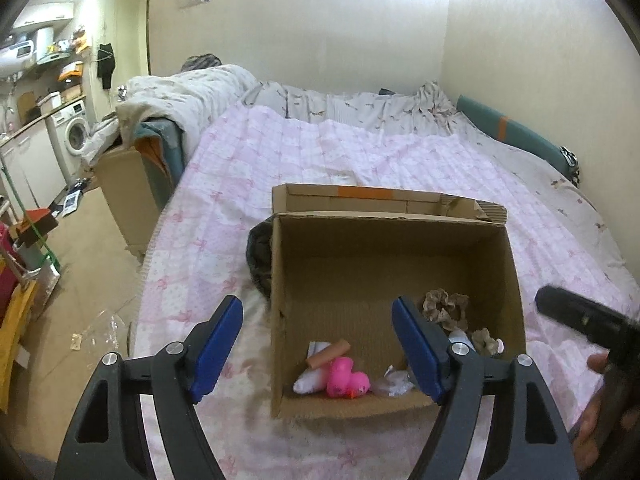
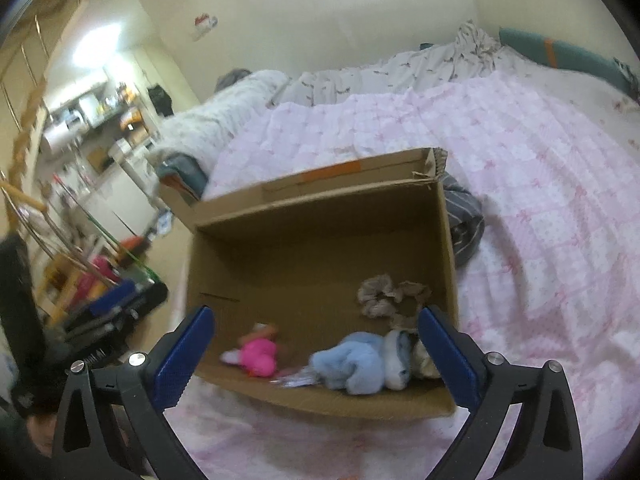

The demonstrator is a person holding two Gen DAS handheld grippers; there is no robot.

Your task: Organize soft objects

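An open cardboard box (image 1: 384,248) stands on a bed with a pink quilt (image 1: 224,216). Near its front wall lie a pink duck toy (image 1: 347,382), a sausage-shaped toy (image 1: 329,353), a white cloth piece (image 1: 309,381) and beige scrunchies (image 1: 445,308). My left gripper (image 1: 318,320) hangs open above the box's front left, with nothing between its blue pads. In the right wrist view the box (image 2: 320,236) also holds a blue plush (image 2: 360,362) beside the pink toy (image 2: 258,354) and the scrunchies (image 2: 384,294). My right gripper (image 2: 316,320) is wide open above them and holds nothing.
A dark bundled garment (image 1: 260,256) lies against the box's outer wall. Rumpled white bedding (image 1: 192,96) is piled at the head of the bed. A larger cardboard box (image 1: 128,196) stands on the floor at the left. Beyond it is a cluttered kitchen area with a washing machine (image 1: 76,132).
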